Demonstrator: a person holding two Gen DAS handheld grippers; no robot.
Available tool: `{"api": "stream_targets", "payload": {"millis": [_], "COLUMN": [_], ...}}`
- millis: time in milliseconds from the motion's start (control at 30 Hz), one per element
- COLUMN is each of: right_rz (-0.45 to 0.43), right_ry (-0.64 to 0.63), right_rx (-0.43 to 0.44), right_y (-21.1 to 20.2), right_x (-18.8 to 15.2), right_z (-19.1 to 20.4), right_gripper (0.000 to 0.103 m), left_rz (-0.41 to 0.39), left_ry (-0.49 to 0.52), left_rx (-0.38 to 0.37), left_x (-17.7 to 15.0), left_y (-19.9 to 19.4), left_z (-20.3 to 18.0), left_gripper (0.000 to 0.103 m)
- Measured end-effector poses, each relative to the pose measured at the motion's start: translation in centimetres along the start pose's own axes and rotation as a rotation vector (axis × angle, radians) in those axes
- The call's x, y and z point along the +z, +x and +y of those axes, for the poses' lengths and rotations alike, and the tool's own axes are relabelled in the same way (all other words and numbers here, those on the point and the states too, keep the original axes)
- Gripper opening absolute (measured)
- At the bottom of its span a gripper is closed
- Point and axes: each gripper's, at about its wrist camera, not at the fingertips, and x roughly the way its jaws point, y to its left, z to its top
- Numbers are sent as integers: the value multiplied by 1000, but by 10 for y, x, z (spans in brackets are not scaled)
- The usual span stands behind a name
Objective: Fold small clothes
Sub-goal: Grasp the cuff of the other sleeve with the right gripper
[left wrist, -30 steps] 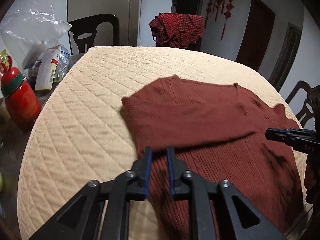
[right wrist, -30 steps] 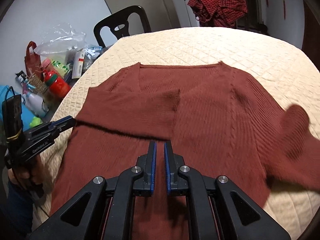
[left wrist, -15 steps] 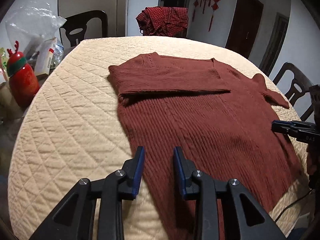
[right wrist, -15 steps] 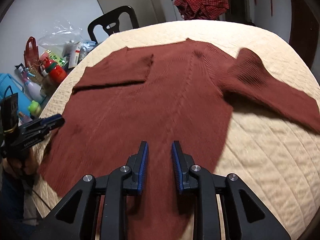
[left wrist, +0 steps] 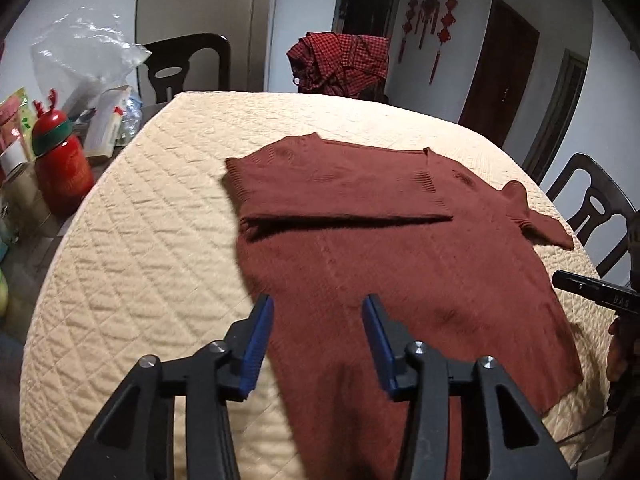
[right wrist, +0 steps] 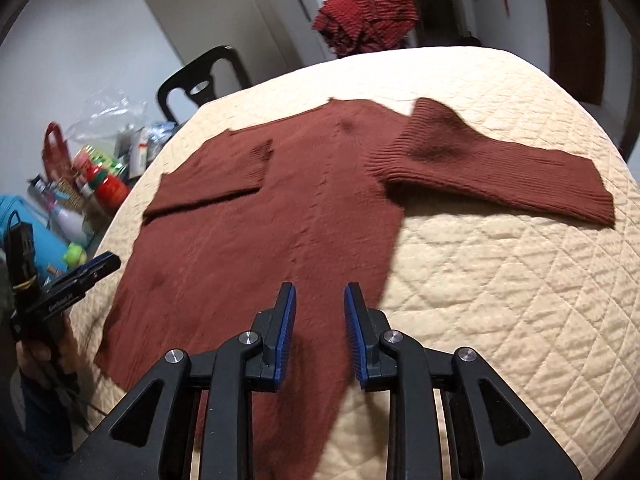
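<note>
A rust-brown knit sweater (left wrist: 380, 240) lies flat on the cream quilted table cover (left wrist: 160, 220). Its left sleeve (left wrist: 340, 184) is folded across the chest. Its right sleeve (right wrist: 500, 164) lies stretched out to the side on the cover. My left gripper (left wrist: 318, 320) is open and empty above the sweater's lower left edge. My right gripper (right wrist: 320, 308) is open and empty above the sweater's lower right part (right wrist: 260, 260). Each gripper shows at the edge of the other's view: the right one (left wrist: 592, 290) and the left one (right wrist: 84, 276).
A red bottle (left wrist: 60, 160), boxes and a clear plastic bag (left wrist: 80, 60) crowd the left side beyond the cover. Dark chairs (left wrist: 188, 64) stand around the table. A red checked garment (left wrist: 340, 60) hangs on the far chair.
Both grippers have opened and pulled back toward the sweater's hem. The left sleeve now lies released across the chest. The right sleeve lies out to the side.
</note>
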Motion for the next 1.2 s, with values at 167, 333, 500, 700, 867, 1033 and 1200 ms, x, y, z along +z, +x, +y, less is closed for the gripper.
{"api": "stream_targets", "payload": {"millis": [167,333,500,700,867,1033,1200], "right_rz": [-36,-90,-109,-149,-192,-219,-228], "right_ry": [85,230,376,534,599,608,599], "right_rx": [-32,-86,-123,-119,-139,-208,-194], "right_y": [-7,-15,-17,-16,-13,-11,-14], "right_x": [7,18,23,28,38,46,53], "right_z": [-25,-65,-101,-133,-143,-150,-154], "right_gripper": [34,50,50,50,50,27,7], "left_rz": [2,17,55,48,51,50,50], "left_ry": [21,11,9,-5,20,10,11], "left_rx": [-21,-7,-6,-26,-15,-27,-26], "left_x": [13,20,13,10,11,12,12], "left_y": [17,35,48,47,49,49,50], "left_z": [-14,-16,-16,-11,-16,-14,-14], "left_gripper": [53,53,53,56,61,61,61]}}
